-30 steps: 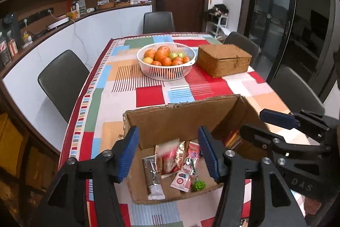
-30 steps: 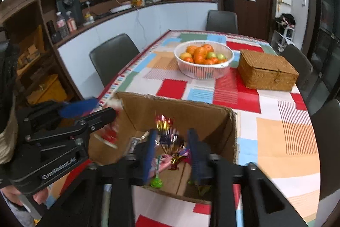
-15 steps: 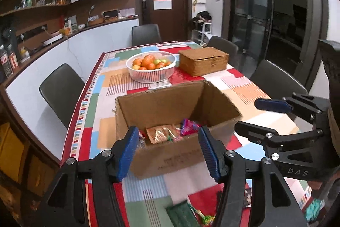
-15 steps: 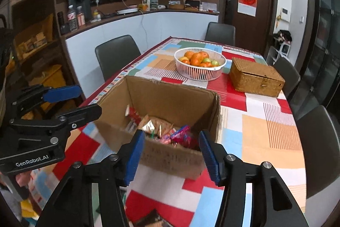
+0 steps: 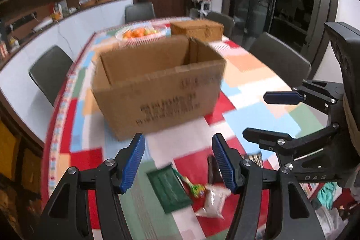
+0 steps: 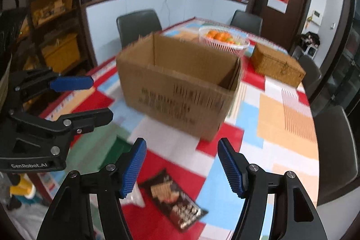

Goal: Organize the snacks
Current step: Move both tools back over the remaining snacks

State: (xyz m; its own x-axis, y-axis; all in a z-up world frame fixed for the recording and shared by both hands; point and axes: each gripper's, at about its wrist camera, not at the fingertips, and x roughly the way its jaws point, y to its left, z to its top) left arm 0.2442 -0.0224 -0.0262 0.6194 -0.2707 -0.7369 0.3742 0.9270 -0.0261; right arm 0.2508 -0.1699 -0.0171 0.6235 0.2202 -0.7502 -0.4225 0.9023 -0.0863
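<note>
Both grippers empty. Left gripper (image 5: 177,161) spread over green packet (image 5: 168,188); right gripper (image 6: 181,164) jaws just widened, nothing between, above dark snack bag (image 6: 172,197). Cardboard box (image 5: 157,87) stood at 12 o'clock. Advice: descend squarely, pinch packet edge.

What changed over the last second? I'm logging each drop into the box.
Both hand-held grippers, left and right, pulled back from over the brown cardboard box toward loose packets on the near table. The right let its shiny snack go inside; both sets of jaws have just been opening, empty. Box, white fruit basket and wicker case stayed.
</note>
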